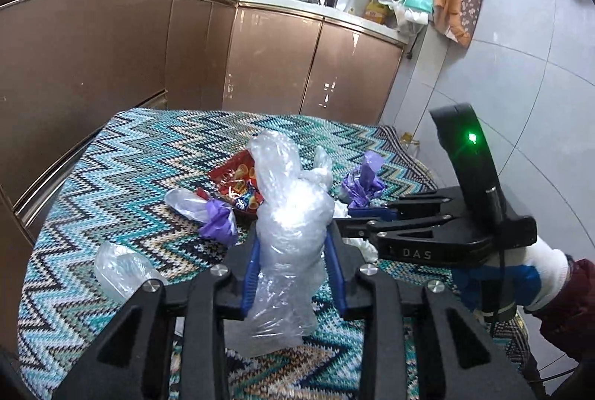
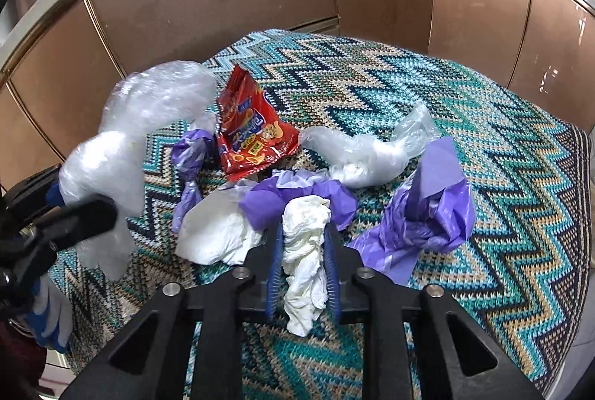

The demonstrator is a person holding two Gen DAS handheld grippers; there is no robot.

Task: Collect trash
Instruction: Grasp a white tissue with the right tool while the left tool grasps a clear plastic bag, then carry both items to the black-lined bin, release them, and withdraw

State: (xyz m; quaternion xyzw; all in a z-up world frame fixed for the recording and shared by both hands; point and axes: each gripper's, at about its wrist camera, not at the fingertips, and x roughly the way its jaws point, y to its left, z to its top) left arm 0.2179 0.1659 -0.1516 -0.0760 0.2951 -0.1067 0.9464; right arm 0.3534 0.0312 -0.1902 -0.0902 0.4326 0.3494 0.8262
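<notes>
The left gripper [image 1: 292, 243] clamps a clear bubble-wrap wad [image 1: 286, 214]; the right gripper [image 2: 303, 251] pinches a white tissue [image 2: 305, 243]. Only 2 pieces are lifted — purple bags [image 2: 427, 210], a red snack wrapper [image 2: 253, 136] and clear film [image 2: 364, 150] remain on the zigzag cloth [image 2: 483, 102].

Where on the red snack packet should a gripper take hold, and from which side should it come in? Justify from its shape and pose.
Probably the red snack packet by its raised, pointed top corner, approached from above. That corner stands clear of the cloth, while purple bags and tissue crowd its lower edge.

The right gripper [image 2: 302, 264] clamps a crumpled white tissue [image 2: 305, 262] above the zigzag cloth [image 2: 483, 124], purple bags [image 2: 424, 210] beside.
</notes>
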